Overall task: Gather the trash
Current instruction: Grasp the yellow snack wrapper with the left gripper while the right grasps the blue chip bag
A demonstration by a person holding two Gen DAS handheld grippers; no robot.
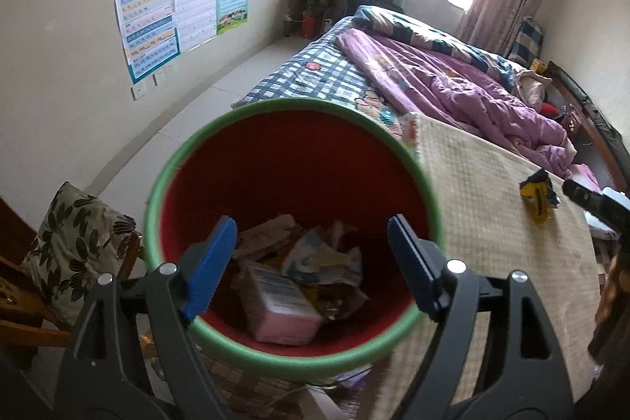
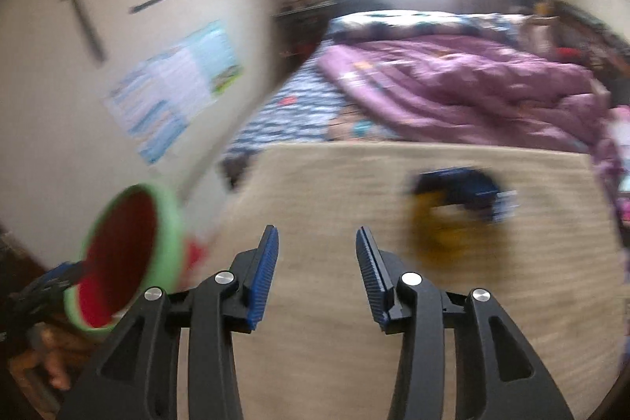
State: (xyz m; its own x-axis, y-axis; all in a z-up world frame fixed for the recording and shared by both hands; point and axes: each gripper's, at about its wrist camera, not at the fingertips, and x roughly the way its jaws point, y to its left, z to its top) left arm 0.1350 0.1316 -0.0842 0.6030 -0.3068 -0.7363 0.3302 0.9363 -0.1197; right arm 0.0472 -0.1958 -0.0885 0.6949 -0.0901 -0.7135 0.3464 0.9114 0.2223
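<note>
My left claw (image 1: 311,254) is apart over the round red bin with a green rim (image 1: 291,105). My right claw (image 2: 317,274) is apart too, empty, beside the bin, near a yellow and blue wrapper (image 2: 453,211) on the tan bench (image 2: 334,184).

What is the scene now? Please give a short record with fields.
bin: red inside, green rim, at the table edge
in bin: crumpled papers, pink box
left on table: yellow and blue wrapper
table: beige cloth
left gripper: jaws open, empty, over the bin
right gripper: jaws open, empty, over the table
</note>
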